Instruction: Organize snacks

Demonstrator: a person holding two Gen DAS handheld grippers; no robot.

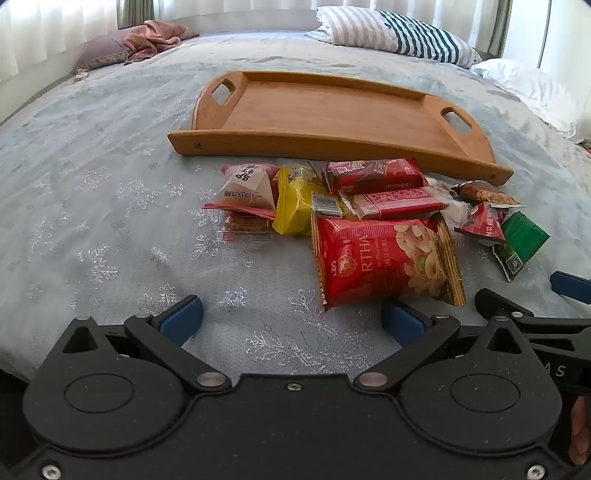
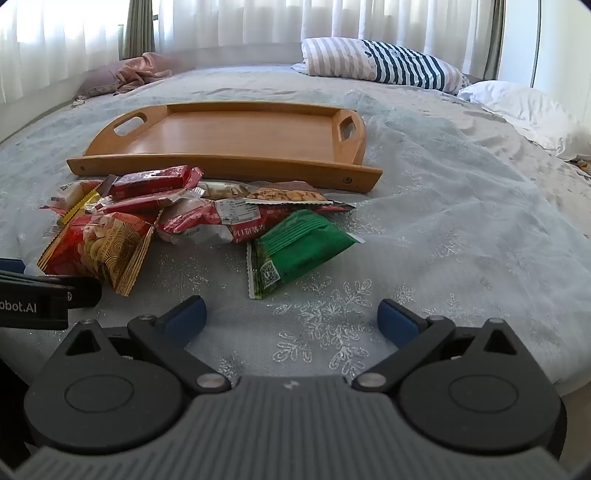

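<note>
A home bedroom: a bed under a pale blue snowflake-patterned bedspread, a blue-and-white striped pillow far right, sheer white curtains behind.

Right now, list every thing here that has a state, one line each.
Wooden tray: empty, flat on the bed.
Snack packets: piled on the bedspread in front of the tray, none in it.
Red nut bag: sealed, lying flat.
Green packet: sealed, at the pile's edge.
Left gripper: open, holding nothing.
Right gripper: open, holding nothing.
</note>
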